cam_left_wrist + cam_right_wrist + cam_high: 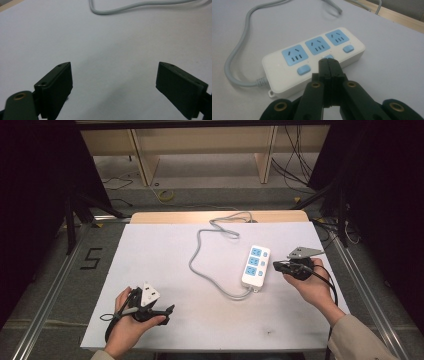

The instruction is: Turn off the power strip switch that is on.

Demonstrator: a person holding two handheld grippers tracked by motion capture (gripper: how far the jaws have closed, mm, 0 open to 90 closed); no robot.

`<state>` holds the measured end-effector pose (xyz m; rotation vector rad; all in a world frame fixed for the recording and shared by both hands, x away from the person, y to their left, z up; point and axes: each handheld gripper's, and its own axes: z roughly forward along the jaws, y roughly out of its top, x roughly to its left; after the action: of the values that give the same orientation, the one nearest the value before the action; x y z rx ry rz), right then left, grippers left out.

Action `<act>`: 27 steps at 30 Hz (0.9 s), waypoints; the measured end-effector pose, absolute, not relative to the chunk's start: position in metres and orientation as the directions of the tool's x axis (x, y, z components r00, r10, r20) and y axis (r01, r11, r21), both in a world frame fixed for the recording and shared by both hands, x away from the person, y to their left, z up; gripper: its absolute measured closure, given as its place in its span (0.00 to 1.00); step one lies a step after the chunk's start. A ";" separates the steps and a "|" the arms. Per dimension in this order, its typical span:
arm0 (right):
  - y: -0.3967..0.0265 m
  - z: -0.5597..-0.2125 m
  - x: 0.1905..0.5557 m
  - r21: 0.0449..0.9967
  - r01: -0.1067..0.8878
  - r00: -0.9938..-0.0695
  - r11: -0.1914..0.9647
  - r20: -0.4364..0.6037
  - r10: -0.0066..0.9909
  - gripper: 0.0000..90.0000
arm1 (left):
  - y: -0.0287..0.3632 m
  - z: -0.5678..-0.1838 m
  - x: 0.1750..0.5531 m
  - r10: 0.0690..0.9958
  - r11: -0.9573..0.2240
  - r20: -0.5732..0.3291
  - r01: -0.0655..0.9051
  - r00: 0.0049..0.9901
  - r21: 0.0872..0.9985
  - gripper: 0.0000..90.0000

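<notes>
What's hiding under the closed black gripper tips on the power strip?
The shut right hand-held gripper covers the middle light-blue switch on the white plastic power strip. Just its top edge peeks out.

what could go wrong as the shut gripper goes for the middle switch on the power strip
The right gripper is shut, its tips at the middle switch of the power strip. The tips are about as wide as the switch, so they may slip off onto the socket beside it. The strip lies loose on the table, and the left gripper is open and away, so a push may slide it.
</notes>
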<state>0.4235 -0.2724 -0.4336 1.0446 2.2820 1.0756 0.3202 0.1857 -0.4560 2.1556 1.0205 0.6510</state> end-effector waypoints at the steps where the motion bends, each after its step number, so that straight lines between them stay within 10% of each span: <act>1: -0.272 -0.434 0.424 0.784 0.452 -0.638 0.425 -0.048 0.768 1.00 | 0.186 -0.456 0.320 0.806 -0.480 0.153 0.479 0.572 0.735 0.15; 27: -0.257 -0.436 0.450 0.763 0.471 -0.639 0.443 -0.051 0.768 1.00 | 0.184 -0.456 0.319 0.800 -0.491 0.161 0.475 0.578 0.730 0.15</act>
<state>0.4502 -0.2566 -0.4357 1.0491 2.3083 1.0384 0.3195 0.1841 -0.4564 2.1670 1.0106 0.6536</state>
